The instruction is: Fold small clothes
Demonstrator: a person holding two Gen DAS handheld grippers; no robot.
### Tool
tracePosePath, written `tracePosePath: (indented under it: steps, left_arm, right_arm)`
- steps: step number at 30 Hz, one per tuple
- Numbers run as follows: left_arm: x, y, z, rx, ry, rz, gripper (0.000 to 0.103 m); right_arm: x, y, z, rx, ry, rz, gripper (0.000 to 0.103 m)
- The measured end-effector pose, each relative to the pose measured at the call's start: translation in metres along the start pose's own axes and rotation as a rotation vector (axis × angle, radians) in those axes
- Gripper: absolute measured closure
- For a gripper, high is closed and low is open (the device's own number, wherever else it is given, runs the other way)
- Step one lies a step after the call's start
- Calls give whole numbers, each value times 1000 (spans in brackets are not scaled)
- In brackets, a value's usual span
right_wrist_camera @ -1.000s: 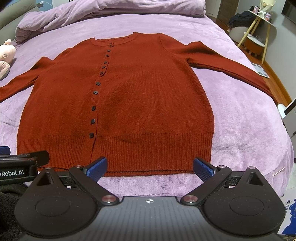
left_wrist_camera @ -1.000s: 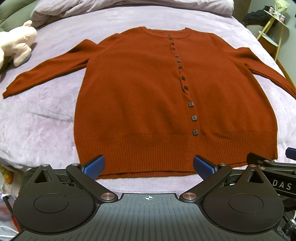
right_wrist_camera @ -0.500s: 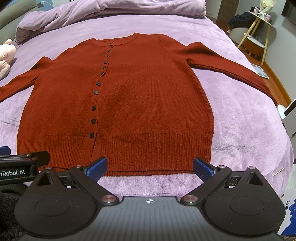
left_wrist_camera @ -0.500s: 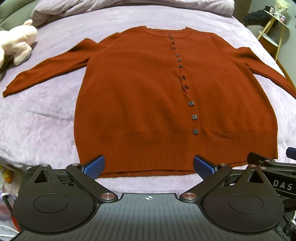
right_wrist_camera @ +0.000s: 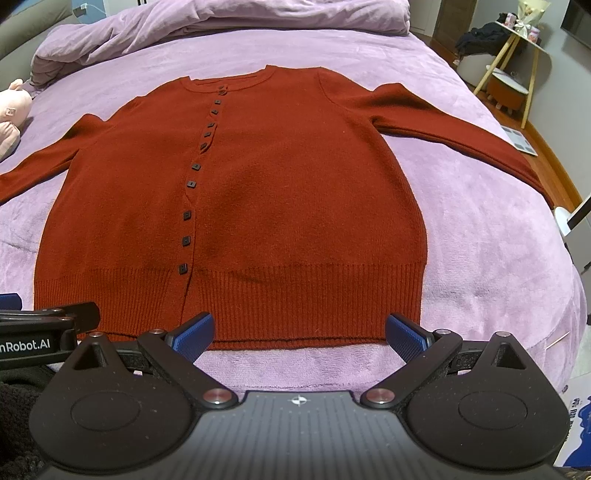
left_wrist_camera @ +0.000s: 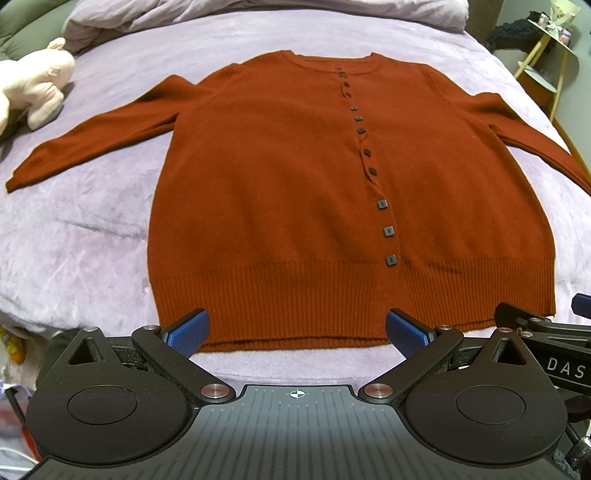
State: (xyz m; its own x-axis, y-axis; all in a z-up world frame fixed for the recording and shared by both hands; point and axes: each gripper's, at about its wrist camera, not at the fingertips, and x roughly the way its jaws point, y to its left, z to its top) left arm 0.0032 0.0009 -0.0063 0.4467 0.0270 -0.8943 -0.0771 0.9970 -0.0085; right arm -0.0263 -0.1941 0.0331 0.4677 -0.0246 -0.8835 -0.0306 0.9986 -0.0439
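Observation:
A rust-red buttoned cardigan [left_wrist_camera: 280,192] lies flat, front up, on the purple bed, both sleeves spread outward; it also shows in the right wrist view [right_wrist_camera: 295,192]. My left gripper [left_wrist_camera: 297,332] is open and empty, hovering just in front of the ribbed hem on the cardigan's left half. My right gripper [right_wrist_camera: 300,332] is open and empty, just in front of the hem on the right half. Each gripper's body shows at the edge of the other's view.
A pink plush toy [left_wrist_camera: 33,85] lies at the far left of the bed. A rumpled purple duvet [right_wrist_camera: 221,22] is piled at the head. A wooden side table and stool [right_wrist_camera: 513,74] stand off the bed's right side.
Both grippers have drifted very slightly; the cardigan has not moved and both stay open.

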Motion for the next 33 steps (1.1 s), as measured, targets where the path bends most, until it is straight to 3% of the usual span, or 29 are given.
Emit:
tracePosePath:
  steps: [33]
  left_arm:
    - [14, -2, -1, 2, 43, -3, 0]
  right_arm:
    - [9, -2, 1, 23, 21, 29, 4]
